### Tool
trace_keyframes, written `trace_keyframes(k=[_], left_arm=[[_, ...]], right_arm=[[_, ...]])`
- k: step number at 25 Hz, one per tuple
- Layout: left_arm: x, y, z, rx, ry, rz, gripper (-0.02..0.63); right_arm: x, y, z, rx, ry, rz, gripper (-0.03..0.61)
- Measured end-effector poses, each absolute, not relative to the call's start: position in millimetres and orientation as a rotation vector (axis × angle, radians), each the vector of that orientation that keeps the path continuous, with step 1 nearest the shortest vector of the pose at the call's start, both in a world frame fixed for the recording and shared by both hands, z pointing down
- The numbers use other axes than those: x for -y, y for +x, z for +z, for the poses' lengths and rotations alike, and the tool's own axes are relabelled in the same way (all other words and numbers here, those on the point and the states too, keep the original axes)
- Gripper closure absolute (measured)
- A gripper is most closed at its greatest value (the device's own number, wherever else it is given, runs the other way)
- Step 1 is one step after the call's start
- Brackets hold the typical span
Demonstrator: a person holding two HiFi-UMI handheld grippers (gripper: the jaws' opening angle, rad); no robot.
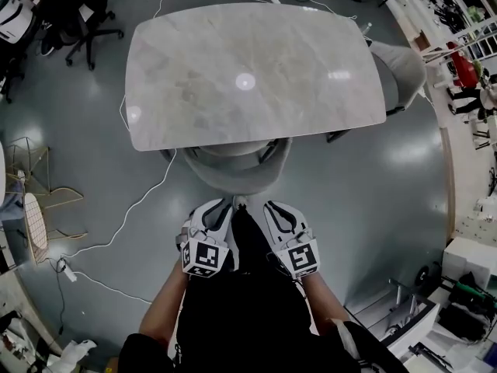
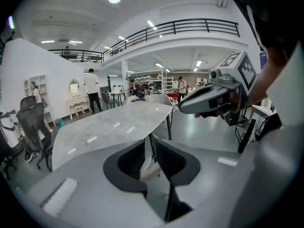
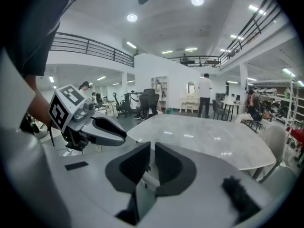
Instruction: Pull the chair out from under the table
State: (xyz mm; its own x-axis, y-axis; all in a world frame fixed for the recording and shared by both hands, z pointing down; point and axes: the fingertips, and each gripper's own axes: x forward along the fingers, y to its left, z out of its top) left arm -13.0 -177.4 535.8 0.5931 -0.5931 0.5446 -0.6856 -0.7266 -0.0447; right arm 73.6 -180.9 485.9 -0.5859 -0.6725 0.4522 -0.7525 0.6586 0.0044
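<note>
Both arms were low in front of me, left forearm [image 1: 165,309] and right forearm [image 1: 326,305] running forward almost parallel. The two tools sat side by side, close together, noses tipped down toward the floor [image 1: 373,208] and marker cubes facing up at the head camera.

The left tongs [image 1: 224,205] stood a crack apart, and its own view showed nothing pinched between the pads. The right tongs [image 1: 271,206] were closed up tight, empty.

The chair [image 1: 233,169] was right there ahead of the tips, near them. Its pale curved back poked out from the near edge of the bench [image 1: 256,68], and the seat was tucked underneath. The marble-look top overhung it and hid most of it from above.

A white cable [image 1: 136,208] snaked across the floor past the chair's left side, toward a wire stand [image 1: 35,200]. A second chair [image 1: 400,68] sat at the bench's far right corner, and an office chair [image 1: 85,18] was well off at the upper left. Beyond the bench, the left gripper view caught a person [image 2: 91,91] standing in the background.
</note>
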Motion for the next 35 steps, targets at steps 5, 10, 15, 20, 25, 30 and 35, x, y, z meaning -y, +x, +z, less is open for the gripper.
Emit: trace_keyframes(k=[5,10,15,20,25,30,35], left_arm=[[182.8,-10.6,562.7,0.974,2.665,0.943,0.459],[188.7,-6.9,588.0,0.885,2.711,1.08,0.429],[194.4,-5.5,614.3,0.795,2.779,1.285,0.408],[191.9,3.0,640.6,0.622,2.857,1.514,0.366],[194.9,5.8,658.6,0.56,2.838,1.563,0.333],[199.7,6.0,673.4,0.51,2.822,1.621,0.317],[201.4,3.9,696.2,0.44,2.781,1.696,0.294]], right_arm=[[186.0,67.2,510.8,2.437,0.999,0.309,0.509],[189.3,60.2,536.6,2.391,0.854,0.257,0.46],[186.6,53.6,566.5,2.3,0.673,0.122,0.415],[183.0,46.8,595.8,2.217,0.506,0.042,0.381],[182.0,41.6,623.7,2.141,0.409,-0.002,0.35],[184.2,41.1,644.5,2.078,0.34,-0.056,0.339],[188.2,44.5,675.1,1.99,0.249,-0.105,0.327]])
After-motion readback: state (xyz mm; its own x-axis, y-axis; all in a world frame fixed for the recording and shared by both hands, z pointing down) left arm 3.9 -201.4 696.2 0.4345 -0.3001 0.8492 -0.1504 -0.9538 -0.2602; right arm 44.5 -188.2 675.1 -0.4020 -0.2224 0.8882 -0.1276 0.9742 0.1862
